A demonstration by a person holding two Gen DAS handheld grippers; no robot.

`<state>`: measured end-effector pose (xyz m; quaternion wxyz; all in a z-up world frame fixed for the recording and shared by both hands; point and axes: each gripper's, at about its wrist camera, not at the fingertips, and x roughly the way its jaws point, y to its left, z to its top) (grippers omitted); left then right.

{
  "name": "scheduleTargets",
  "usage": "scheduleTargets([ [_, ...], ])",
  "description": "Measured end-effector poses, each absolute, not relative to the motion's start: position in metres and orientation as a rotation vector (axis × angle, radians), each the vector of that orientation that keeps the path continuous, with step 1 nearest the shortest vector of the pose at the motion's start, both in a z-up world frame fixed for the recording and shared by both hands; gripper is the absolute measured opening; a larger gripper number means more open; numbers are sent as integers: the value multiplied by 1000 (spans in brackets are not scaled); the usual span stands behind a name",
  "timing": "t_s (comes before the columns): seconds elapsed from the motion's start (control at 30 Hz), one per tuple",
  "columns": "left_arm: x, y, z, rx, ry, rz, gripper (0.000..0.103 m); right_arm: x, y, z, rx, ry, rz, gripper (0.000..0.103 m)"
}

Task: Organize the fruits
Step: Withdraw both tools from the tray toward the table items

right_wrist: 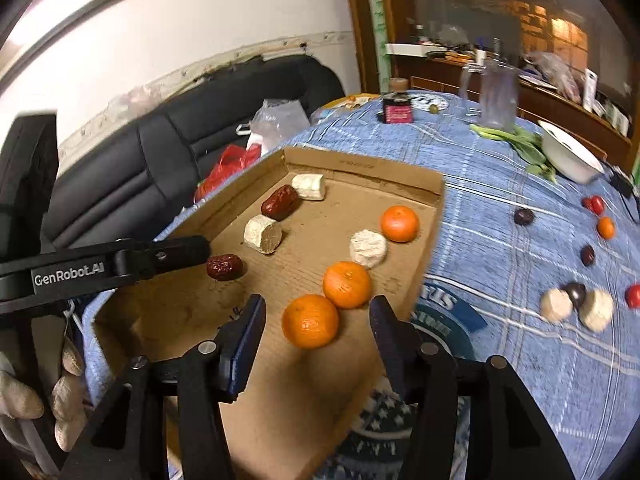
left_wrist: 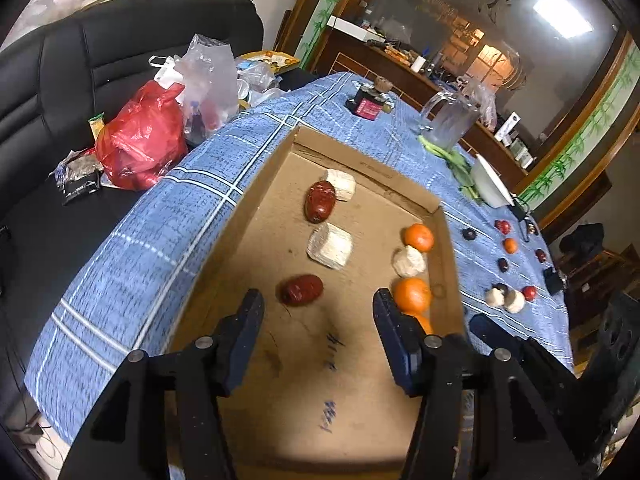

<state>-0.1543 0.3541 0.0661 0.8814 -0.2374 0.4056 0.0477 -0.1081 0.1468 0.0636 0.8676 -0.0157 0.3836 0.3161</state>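
A shallow cardboard tray (left_wrist: pixel 360 156) (right_wrist: pixel 360 166) lies on the blue checked tablecloth. It holds two red dates (left_wrist: pixel 301 289) (right_wrist: pixel 224 267), several pale cylinder pieces (left_wrist: pixel 330 245) (right_wrist: pixel 262 234) and three oranges (left_wrist: pixel 412 293) (right_wrist: pixel 310 321). My left gripper (left_wrist: pixel 318 300) is open and empty, just behind the near date; it also shows in the right wrist view (right_wrist: pixel 192 250). My right gripper (right_wrist: pixel 318 310) is open, with the nearest orange between its fingers but apart from them.
Loose dark and red fruits (right_wrist: pixel 523 216), a small orange (right_wrist: pixel 605 227) and pale pieces (right_wrist: pixel 596 310) lie on the cloth to the right. A white bowl (right_wrist: pixel 570 156), greens, a glass jug (right_wrist: pixel 497 96) and a dark jar (right_wrist: pixel 397 109) stand farther back. A black sofa with bags (left_wrist: pixel 140 144) is left.
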Motion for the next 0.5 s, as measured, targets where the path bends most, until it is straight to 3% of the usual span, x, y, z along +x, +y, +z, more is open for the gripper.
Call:
scheduleTargets([
  [0.1, -165, 341, 76, -454, 829, 99, 64, -117, 113, 70, 84, 794, 625, 65],
  [0.27, -181, 294, 95, -322, 806, 69, 86, -136, 58, 73, 225, 767, 519, 67],
  [0.5, -211, 217, 109, -141, 764, -37, 87, -169, -3, 76, 318, 719, 369, 71],
])
